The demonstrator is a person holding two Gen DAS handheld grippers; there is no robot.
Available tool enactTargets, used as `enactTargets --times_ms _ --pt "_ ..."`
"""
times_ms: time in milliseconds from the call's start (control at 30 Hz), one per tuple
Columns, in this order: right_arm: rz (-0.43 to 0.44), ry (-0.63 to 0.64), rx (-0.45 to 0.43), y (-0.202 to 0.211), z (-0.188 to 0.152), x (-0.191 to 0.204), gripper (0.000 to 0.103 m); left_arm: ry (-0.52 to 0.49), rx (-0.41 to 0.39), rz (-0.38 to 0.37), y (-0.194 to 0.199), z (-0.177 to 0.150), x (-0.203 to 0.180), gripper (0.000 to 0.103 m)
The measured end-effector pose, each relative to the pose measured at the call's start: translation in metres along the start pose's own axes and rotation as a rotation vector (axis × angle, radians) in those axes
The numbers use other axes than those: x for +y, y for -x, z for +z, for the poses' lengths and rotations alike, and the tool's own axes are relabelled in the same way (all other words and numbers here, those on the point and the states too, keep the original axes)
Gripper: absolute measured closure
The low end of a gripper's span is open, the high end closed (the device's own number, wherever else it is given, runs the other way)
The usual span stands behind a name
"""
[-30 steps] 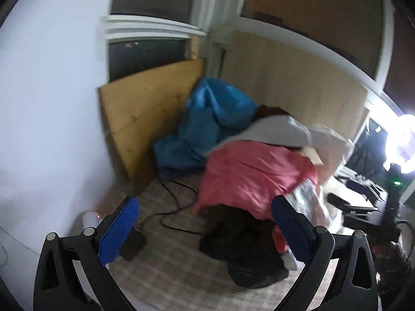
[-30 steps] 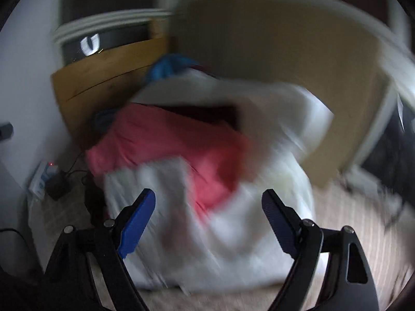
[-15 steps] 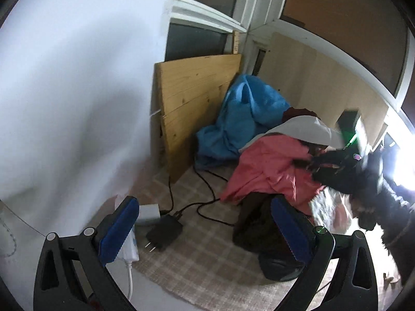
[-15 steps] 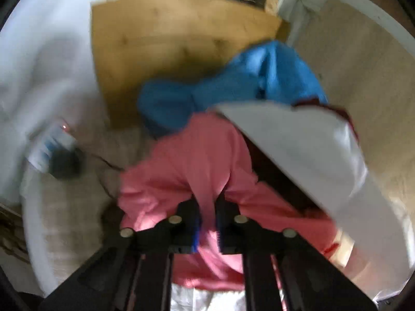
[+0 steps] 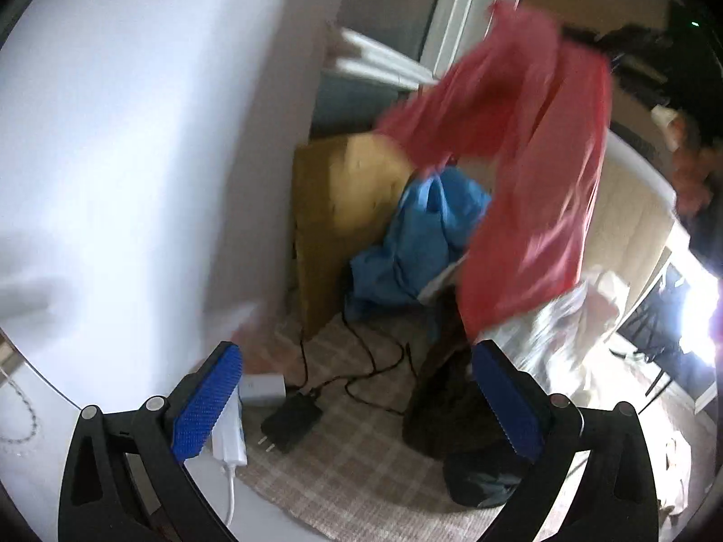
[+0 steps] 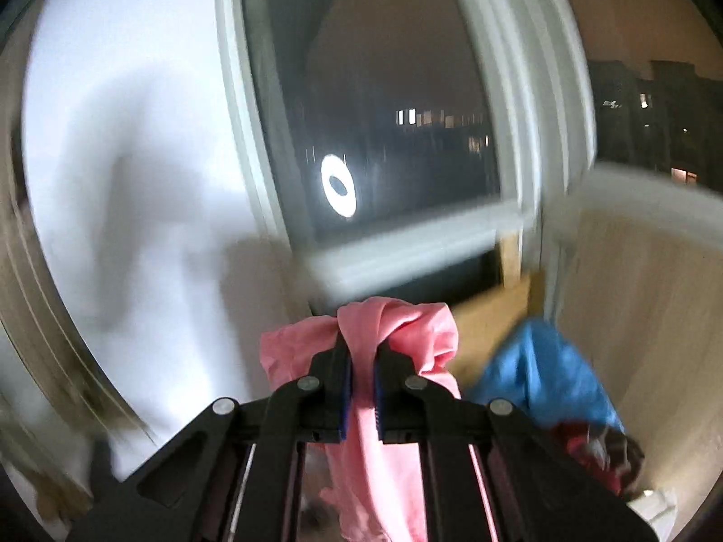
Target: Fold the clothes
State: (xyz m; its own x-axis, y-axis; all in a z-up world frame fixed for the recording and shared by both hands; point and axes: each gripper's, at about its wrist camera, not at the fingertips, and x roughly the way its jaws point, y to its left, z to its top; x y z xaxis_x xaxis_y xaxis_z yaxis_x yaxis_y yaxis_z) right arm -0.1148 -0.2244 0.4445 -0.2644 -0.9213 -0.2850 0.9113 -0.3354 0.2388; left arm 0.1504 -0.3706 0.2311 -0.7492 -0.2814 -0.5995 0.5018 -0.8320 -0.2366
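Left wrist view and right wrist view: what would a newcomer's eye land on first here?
The pink garment hangs lifted high in the air, above the heap of clothes on the floor. The right hand-held gripper is shut on a bunched fold of it. Below, the blue garment leans on a wooden board, and the left hand-held gripper is open, holding nothing.

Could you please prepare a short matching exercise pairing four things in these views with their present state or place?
Things:
1. pink fabric garment
2. crumpled blue cloth
3. left hand-held gripper
4. black plug adapter

States:
A. open, holding nothing
B. lying on the checked mat
C. hanging lifted, clamped by the right hand-held gripper
D. heaped against the wooden board

Pairs: 1-C, 2-D, 3-A, 4-B
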Motion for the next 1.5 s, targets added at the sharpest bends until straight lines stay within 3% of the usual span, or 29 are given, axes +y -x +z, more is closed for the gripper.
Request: enactTargets --times_ms 133,300,400,600,767,833,900,967,1033,1100,1167,1233,1267,1300,1400,1500 --pt "-0.018 -0.029 -0.124 0.049 0.053 0.008 0.096 -0.038 -0.038 -0.035 0.014 0.014 -0.015 0.001" --pt "-0.175 0.059 -0.12 0.121 0.048 0.018 0.096 -0.148 -0.058 -0.116 0.027 0.022 -0.049 0.001" --pt "-0.246 0.0 -0.102 0.178 0.016 0.005 0.096 -0.219 -0.066 -0.176 0.032 0.025 -0.073 0.001" --pt "-0.456 -0.114 -0.118 0.305 -0.055 0.001 0.096 -0.362 -0.004 -0.397 0.014 0.017 -0.151 0.001" --pt "-0.759 -0.276 -0.042 0.383 -0.139 -0.029 0.096 -0.507 0.117 -0.571 -0.018 -0.018 -0.236 0.001" --pt "-0.912 -0.342 0.065 0.399 -0.182 -0.053 0.095 -0.577 0.201 -0.61 -0.043 -0.046 -0.276 0.001" --pt "-1.037 -0.447 0.206 0.407 -0.225 -0.082 0.091 -0.654 0.264 -0.612 -0.065 -0.076 -0.308 0.001" --pt "-1.079 -0.593 0.272 0.421 -0.267 -0.104 0.091 -0.753 0.309 -0.555 -0.091 -0.111 -0.343 0.001" --pt "-1.072 -0.724 0.261 0.439 -0.298 -0.115 0.091 -0.834 0.327 -0.471 -0.117 -0.141 -0.365 0.001" --pt "-1.051 -0.768 0.203 0.46 -0.313 -0.11 0.089 -0.887 0.328 -0.373 -0.143 -0.162 -0.383 0.001" --pt "-1.064 -0.758 0.177 0.485 -0.319 -0.091 0.081 -0.903 0.326 -0.335 -0.163 -0.169 -0.396 0.004" --pt "-1.102 -0.736 0.167 0.487 -0.32 -0.082 0.071 -0.916 0.331 -0.314 -0.181 -0.173 -0.405 0.033" --pt "-1.111 -0.73 0.151 0.488 -0.32 -0.079 0.069 -0.908 0.354 -0.327 -0.188 -0.173 -0.407 0.069" --pt "-1.117 -0.727 0.133 0.489 -0.32 -0.077 0.069 -0.888 0.374 -0.351 -0.193 -0.169 -0.406 0.092" --pt "-1.115 -0.719 0.1 0.486 -0.324 -0.077 0.069 -0.838 0.324 -0.408 -0.188 -0.141 -0.396 0.099" --pt "-1.106 -0.702 0.105 0.477 -0.325 -0.084 0.069 -0.775 0.183 -0.402 -0.158 -0.086 -0.372 0.099"
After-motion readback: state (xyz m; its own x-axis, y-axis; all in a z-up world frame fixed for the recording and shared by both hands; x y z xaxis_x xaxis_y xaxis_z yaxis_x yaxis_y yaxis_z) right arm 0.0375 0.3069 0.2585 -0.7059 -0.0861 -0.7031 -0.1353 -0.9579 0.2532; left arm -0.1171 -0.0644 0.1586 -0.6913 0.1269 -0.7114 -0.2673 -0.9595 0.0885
